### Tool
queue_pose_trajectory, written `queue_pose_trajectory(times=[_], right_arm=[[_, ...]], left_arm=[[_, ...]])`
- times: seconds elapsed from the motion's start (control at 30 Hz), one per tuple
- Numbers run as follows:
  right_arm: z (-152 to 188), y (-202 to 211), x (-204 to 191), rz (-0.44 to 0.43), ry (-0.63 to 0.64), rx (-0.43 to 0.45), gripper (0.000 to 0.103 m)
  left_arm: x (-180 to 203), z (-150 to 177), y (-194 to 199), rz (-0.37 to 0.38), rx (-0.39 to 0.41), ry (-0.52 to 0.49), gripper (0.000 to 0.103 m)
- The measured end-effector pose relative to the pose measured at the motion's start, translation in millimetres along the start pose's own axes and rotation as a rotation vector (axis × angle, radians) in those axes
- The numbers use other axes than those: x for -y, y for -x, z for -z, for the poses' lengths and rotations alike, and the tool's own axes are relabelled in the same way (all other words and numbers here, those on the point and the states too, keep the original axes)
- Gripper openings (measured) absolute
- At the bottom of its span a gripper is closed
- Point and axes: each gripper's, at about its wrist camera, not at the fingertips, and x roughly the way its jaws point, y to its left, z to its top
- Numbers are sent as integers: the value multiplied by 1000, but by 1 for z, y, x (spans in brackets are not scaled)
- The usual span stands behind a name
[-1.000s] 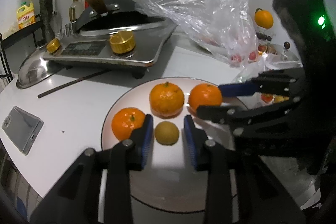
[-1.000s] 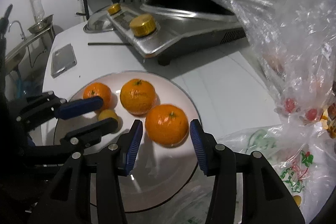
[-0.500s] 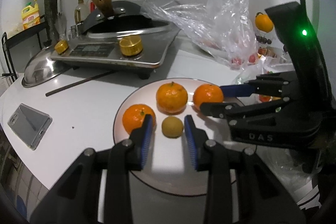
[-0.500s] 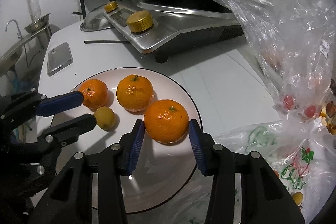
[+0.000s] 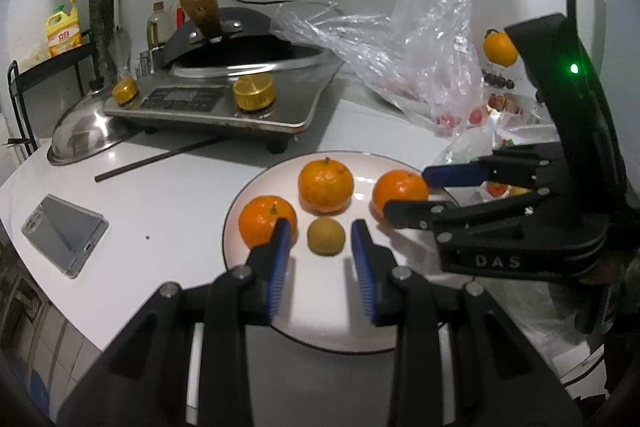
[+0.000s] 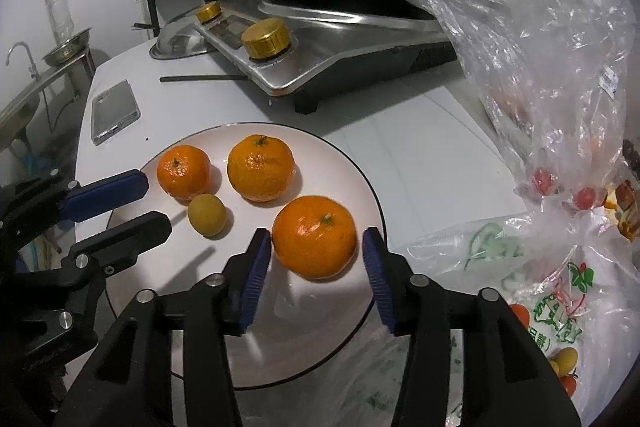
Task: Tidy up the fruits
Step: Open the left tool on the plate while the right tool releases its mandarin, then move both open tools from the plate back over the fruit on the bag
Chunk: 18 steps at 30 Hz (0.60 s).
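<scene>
A white plate point(image 5: 256, 187) with a thin dark rim sits on the white countertop point(image 5: 168, 211), and all four pieces of fruit rest on it. In the left wrist view the left gripper point(image 5: 320, 227) hovers low over the near part of the plate with its blue-padded jaws spread; the small yellow-green fruit point(image 5: 326, 235) lies between the fingertips, touching neither pad. A small orange point(image 5: 267, 219) sits just left of that fruit, partly behind the left fingertip, and a larger orange point(image 5: 326, 185) lies just beyond it toward the far rim. The right gripper point(image 6: 316, 241) is also spread, its two blue pads flanking a third orange point(image 6: 315, 237) on the right side of the plate; the left pad is very near the peel, the right pad stands apart from it, and the fruit rests on the plate. In the left wrist view that gripper reaches in from the right, one finger above the other. Beyond the plate stands a steel cooktop point(image 5: 224, 103) with gold knobs and a dark pan on it. A phone point(image 5: 64, 233) lies to the left, a dark stick point(image 5: 156, 157) rests near the cooktop, and crumpled clear plastic bags point(image 6: 552, 75) with more fruit are heaped to the right.
</scene>
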Motion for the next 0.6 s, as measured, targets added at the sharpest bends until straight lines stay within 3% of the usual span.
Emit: queue_pose_trajectory(times=[0.1,0.27,0.6], right_arm=[[1,9,0,10,-3,19,57],[8,28,2,15,-16,42,57],[30,67,13,35,-40,76,57]], left_arm=[[2,0,6,-3,8,-1,33],[10,-1,18,-1,23,-4,45],[40,-1,33,18,36,-25,46]])
